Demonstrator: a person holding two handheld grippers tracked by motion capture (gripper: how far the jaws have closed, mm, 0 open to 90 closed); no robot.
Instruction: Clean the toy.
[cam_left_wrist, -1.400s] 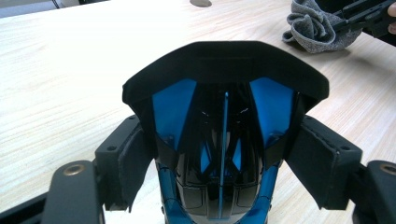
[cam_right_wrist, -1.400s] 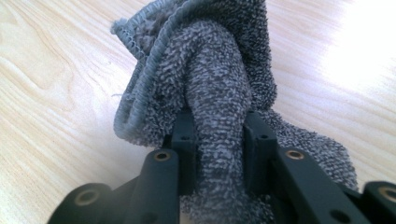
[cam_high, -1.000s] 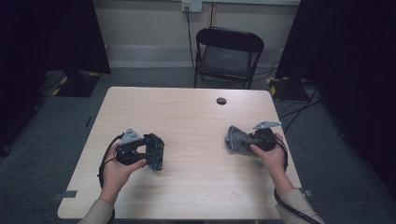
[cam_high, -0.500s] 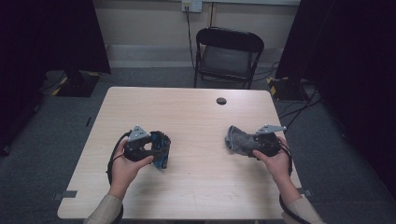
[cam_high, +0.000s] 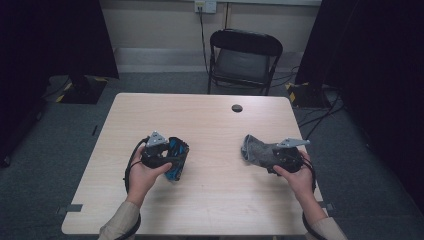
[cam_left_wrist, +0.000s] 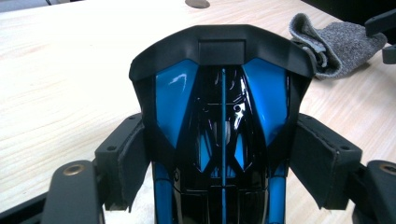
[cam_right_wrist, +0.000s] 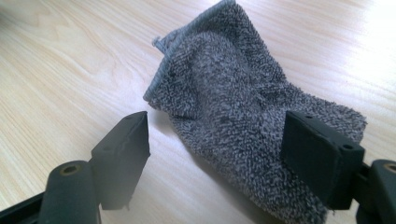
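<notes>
Glossy blue-black car (cam_left_wrist: 223, 126) and crumpled grey cloth (cam_right_wrist: 243, 116) lie apart.

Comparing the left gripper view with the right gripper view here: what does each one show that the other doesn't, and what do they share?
Left gripper view alone: a glossy blue and black object between the left gripper jaws, and the table's round cable hole. Right gripper view alone: the right gripper, jaws spread wide, one on either side of the cloth. Both: the grey terry cloth and the light wooden table.

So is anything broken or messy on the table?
Nothing looks broken or spilled. The grey cloth lies bunched between the right gripper's open jaws, and the left gripper holds a shiny black-and-blue thing.
</notes>
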